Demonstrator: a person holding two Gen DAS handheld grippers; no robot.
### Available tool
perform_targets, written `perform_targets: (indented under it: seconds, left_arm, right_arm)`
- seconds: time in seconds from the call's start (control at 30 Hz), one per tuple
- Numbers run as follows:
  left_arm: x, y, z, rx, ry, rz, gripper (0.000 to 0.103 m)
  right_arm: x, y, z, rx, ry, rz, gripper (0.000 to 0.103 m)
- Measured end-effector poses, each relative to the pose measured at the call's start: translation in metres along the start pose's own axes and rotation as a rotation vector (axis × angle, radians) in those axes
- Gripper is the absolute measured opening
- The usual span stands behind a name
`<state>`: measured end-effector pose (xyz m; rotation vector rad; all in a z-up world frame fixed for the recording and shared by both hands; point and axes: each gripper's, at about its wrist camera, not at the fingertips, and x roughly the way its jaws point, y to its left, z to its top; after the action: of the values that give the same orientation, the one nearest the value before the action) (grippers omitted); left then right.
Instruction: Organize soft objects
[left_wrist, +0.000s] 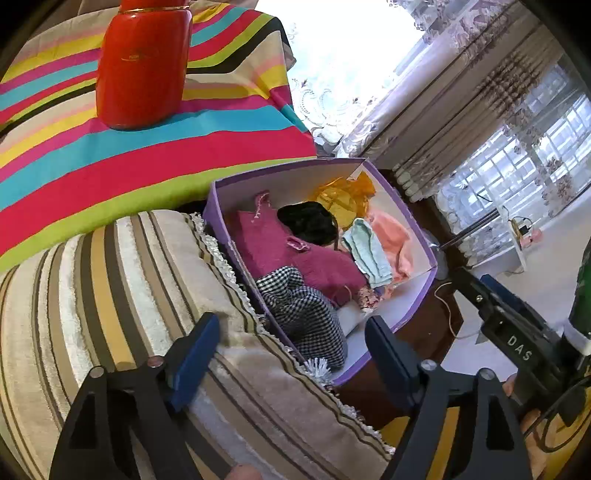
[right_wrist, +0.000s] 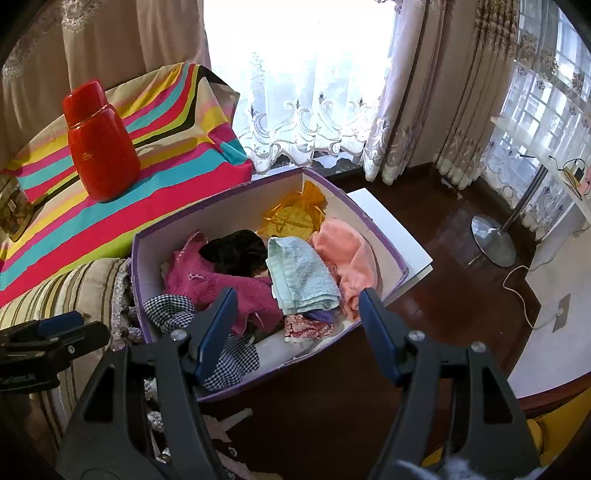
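A purple box (left_wrist: 288, 188) (right_wrist: 221, 214) holds several soft items: a magenta knit (right_wrist: 221, 284) (left_wrist: 266, 243), a black piece (right_wrist: 236, 251), a mint towel (right_wrist: 299, 273) (left_wrist: 369, 251), a peach cloth (right_wrist: 347, 254), yellow sheer fabric (right_wrist: 291, 218) and a checked cloth (left_wrist: 306, 314) (right_wrist: 170, 310) at the near corner. My left gripper (left_wrist: 291, 354) is open above the box's near corner and the cushion edge, with nothing between its pads. My right gripper (right_wrist: 297, 328) hangs open over the box's near side, also holding nothing.
A red flask (left_wrist: 142, 62) (right_wrist: 99, 144) stands on a bright striped cloth (left_wrist: 166, 147) behind the box. A beige striped cushion (left_wrist: 110, 295) borders the box on the left. On the dark floor to the right are a lamp base (right_wrist: 493, 240) and a cable (right_wrist: 517, 288). Curtains hang behind.
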<state>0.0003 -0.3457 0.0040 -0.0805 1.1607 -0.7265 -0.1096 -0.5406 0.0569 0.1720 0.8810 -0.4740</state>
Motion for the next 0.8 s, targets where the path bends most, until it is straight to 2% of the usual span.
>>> perform_targets:
  seconds: [0.2, 0.8]
  left_arm:
    - [0.0037, -0.0034, 0.0003, 0.009, 0.008, 0.022, 0.086]
    - [0.0034, -0.0015, 0.0002, 0.008, 0.007, 0.015, 0.087]
  right_arm:
    - [0.0041, 0.0001, -0.001, -0.007, 0.012, 0.003, 0.071]
    - [0.0068, 0.0003, -0.0019, -0.016, 0.023, 0.011, 0.071]
